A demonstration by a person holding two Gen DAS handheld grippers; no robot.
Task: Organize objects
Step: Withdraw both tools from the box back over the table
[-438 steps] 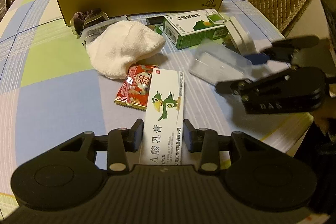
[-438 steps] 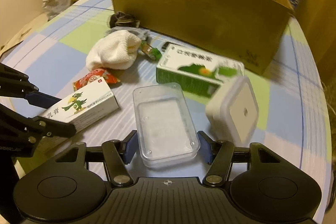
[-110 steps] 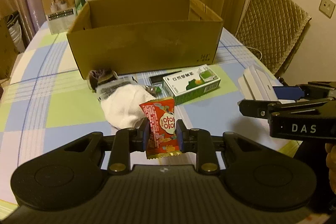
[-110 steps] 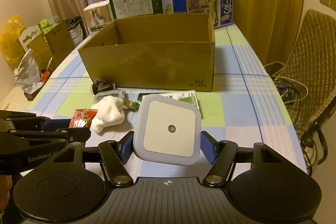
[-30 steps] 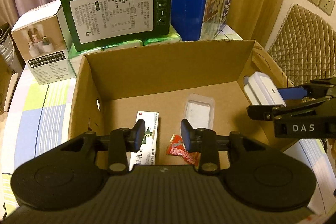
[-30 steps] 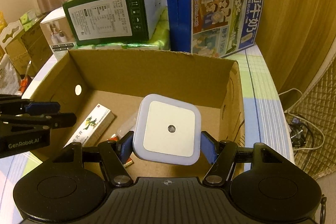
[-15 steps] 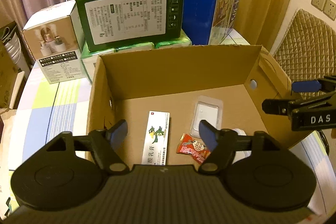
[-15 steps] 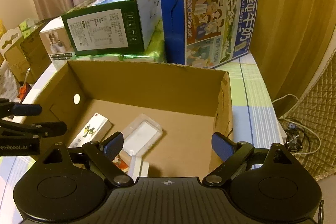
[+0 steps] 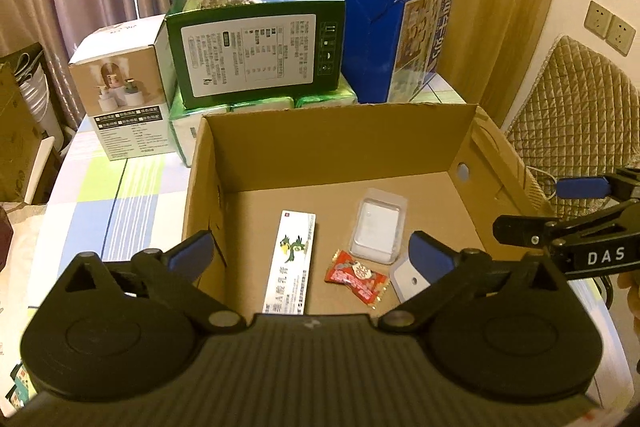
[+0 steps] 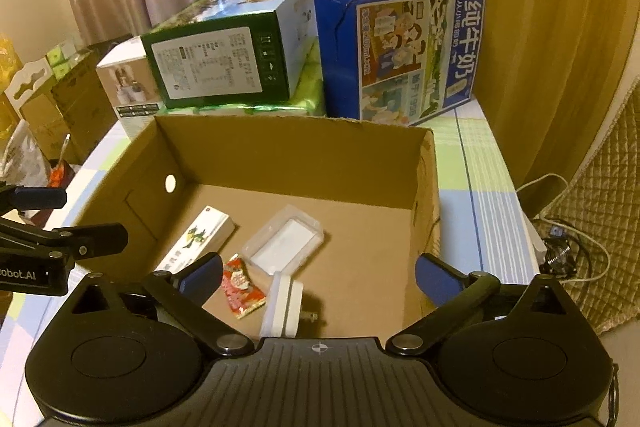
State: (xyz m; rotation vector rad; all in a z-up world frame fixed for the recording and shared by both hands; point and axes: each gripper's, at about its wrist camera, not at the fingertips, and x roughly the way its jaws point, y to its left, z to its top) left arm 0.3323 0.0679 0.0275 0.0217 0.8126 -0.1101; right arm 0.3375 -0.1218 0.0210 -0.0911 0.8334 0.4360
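With both your grippers [image 9: 308, 251] [image 10: 318, 273] spread wide and empty over the box [image 9: 336, 131], where the plug [image 10: 282, 303] lies at 6 o'clock beside the sachet [image 10: 242, 285], dipping carelessly could snag the rim.

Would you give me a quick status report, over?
Left gripper and right gripper open, empty. Night light in cardboard box beside candy packet. Nothing obstructing.

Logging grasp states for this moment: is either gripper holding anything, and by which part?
Nothing is held. The left gripper and right gripper both hang open over the box, jaws spread with nothing between them.
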